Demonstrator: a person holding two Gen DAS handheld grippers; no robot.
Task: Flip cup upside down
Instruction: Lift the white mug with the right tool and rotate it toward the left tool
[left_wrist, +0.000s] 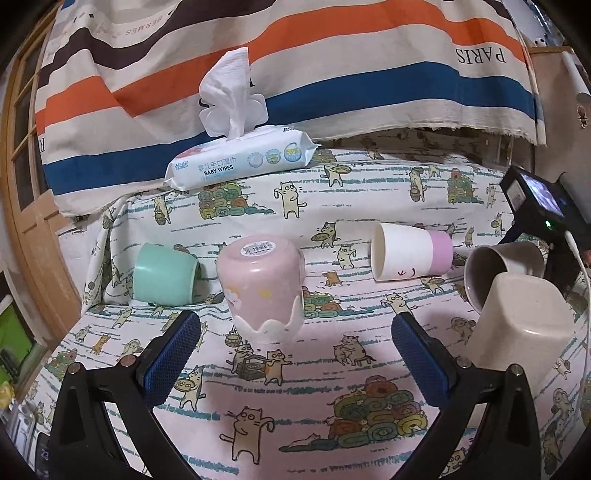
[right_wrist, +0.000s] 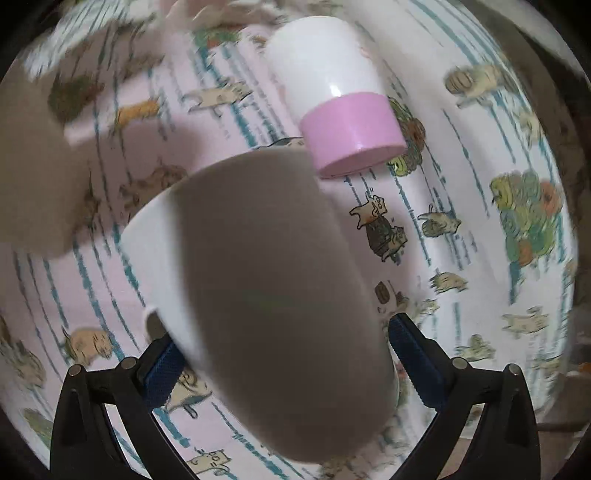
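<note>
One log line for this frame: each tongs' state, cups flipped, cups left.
left tongs: open, empty | right tongs: shut on grey cup | flipped: pink cup | lying: green cup, white-lilac cup

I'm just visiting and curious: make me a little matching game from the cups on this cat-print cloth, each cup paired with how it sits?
Cups:
1. pink cup
2. mint cup
3. white-and-lilac cup
4. grey cup

States:
A. lying on its side, left of the pink one
B. held in the right gripper
C. standing upside down
D. lying on its side, mouth facing left

Pairs: 1-C, 2-A, 3-D, 4-B
</note>
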